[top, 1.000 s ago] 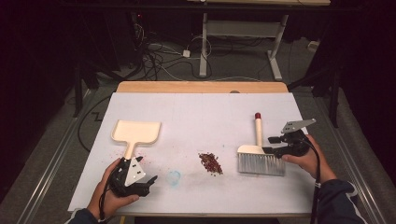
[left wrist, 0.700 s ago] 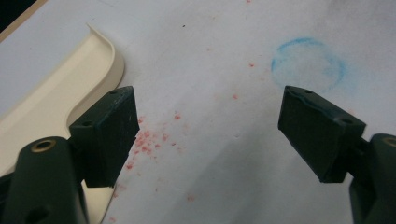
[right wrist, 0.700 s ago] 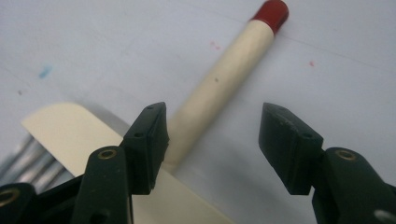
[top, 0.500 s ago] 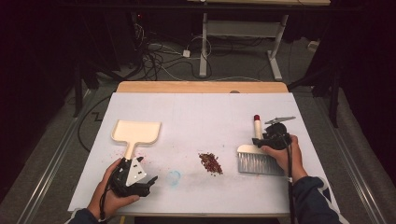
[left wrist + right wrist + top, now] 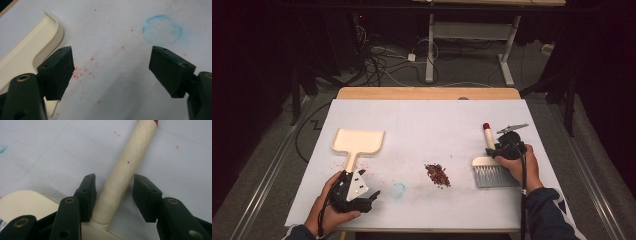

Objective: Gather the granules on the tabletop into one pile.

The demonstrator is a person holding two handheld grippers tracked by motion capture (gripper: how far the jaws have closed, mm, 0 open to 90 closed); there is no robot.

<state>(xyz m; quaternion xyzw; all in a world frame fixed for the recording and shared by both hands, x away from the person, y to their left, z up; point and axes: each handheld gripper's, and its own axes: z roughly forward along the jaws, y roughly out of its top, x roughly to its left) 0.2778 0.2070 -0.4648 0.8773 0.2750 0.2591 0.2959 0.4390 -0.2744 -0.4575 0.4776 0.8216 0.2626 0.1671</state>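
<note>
Jaws closing around the brush handle (image 5: 125,175), not yet clamped, the right gripper (image 5: 113,195) risks an off-centre pinch (left gripper (image 5: 110,70) gapes wide, empty), rolling the brush (image 5: 492,167).

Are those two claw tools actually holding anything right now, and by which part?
Nothing is gripped yet. The right gripper straddles the brush handle near its base, its jaws just closing with a gap left. The left gripper is open beside the dustpan.
</note>
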